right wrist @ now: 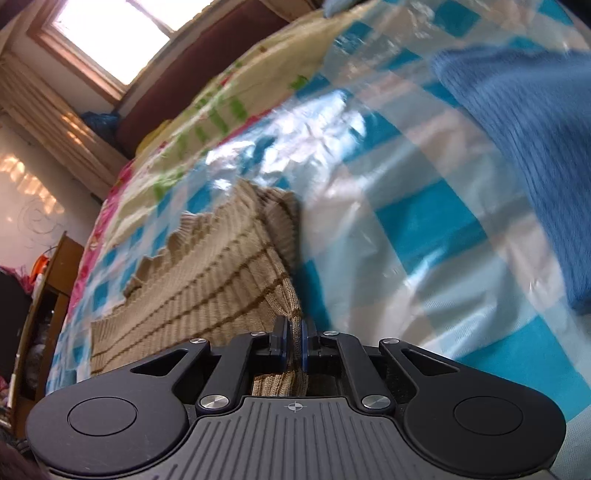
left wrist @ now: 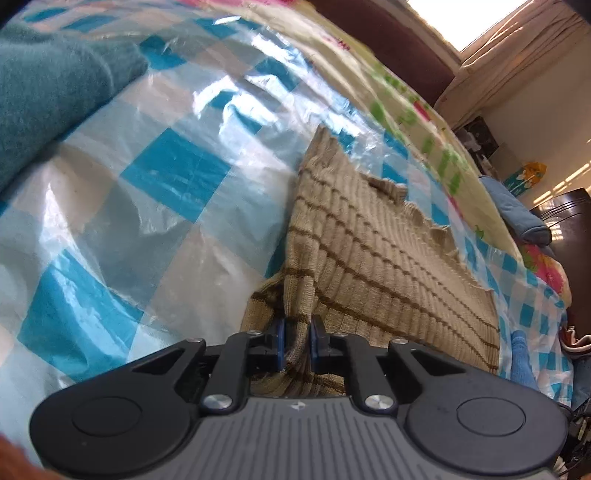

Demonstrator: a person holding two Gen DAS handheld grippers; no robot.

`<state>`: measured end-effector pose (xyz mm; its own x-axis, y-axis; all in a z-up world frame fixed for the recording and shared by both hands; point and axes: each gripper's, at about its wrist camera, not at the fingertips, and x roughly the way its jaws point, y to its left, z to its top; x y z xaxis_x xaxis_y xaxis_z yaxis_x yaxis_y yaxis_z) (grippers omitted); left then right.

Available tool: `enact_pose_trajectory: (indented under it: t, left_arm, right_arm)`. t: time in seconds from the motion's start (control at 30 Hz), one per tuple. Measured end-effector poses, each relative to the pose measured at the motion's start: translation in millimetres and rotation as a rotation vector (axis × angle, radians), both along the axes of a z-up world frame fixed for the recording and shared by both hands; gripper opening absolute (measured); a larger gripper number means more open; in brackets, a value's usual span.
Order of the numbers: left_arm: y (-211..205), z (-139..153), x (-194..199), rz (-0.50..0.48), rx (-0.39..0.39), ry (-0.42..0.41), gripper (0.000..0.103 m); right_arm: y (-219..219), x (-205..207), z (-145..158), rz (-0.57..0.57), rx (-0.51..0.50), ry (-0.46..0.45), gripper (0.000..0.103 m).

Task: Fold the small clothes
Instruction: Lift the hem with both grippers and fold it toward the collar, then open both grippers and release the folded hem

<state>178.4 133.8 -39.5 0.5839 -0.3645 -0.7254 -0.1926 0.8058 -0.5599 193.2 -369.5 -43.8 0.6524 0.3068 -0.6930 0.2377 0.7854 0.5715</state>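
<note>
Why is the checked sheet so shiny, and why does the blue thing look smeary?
Left wrist view: window light glares white off the plastic checked sheet; the tan striped sweater stays sharp. Right wrist view: the blue knit is smeared by motion blur, and the window is washed out white.

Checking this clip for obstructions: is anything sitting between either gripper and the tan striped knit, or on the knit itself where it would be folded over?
Nothing visible. The left gripper and right gripper each already pinch an edge of the tan striped knit. Its upper surface is bare; the teal garment and blue garment lie apart on the checkered plastic sheet.
</note>
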Motion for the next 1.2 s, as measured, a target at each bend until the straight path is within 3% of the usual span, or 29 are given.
enact_pose_trajectory:
  t: [0.1,0.23,0.43,0.57,0.7,0.8,0.9,0.97,1.07,1.2]
  left_arm:
    - [-2.4,2.9,-1.4,-0.01,0.017,-0.008,0.018]
    - [-3.9,8.9,-0.2,-0.037,0.041,-0.015,0.018]
    - [-2.5,18.6,2.8,-0.019,0.048,-0.049,0.02]
    - [-3.7,22.9,10.9,-0.01,0.056,-0.072,0.024]
    - [-7.9,22.2,18.5,-0.006,0.089,-0.096,0.025]
    - [-11.9,17.5,22.9,-0.002,0.14,-0.11,0.025]
    - [-13.5,13.2,26.5,0.003,0.167,-0.111,0.025]
    - [-11.8,8.3,28.7,0.022,0.153,-0.099,0.026]
    - [-12.2,7.8,29.6,0.029,0.151,-0.093,0.026]
    - [-12.6,21.2,20.3,0.025,0.173,-0.122,0.026]
  right_arm:
    - [2.6,-2.0,1.2,0.004,-0.022,-0.016,0.006]
    - [7.2,1.2,11.1,0.039,-0.048,-0.012,0.015]
    - [19.0,28.3,39.2,0.053,-0.103,-0.107,0.027]
    - [36.0,67.3,38.8,0.09,-0.188,-0.12,0.028]
    - [51.4,96.9,21.3,0.125,-0.296,-0.068,0.026]
    - [54.0,94.0,22.3,0.131,-0.319,-0.088,0.006]
    - [43.1,86.8,35.6,0.077,-0.325,-0.136,0.006]
    - [31.9,90.1,32.0,0.037,-0.296,-0.115,0.005]
    - [35.4,96.7,16.4,0.062,-0.337,-0.069,0.005]
    - [41.8,89.7,28.6,0.05,-0.346,-0.095,0.016]
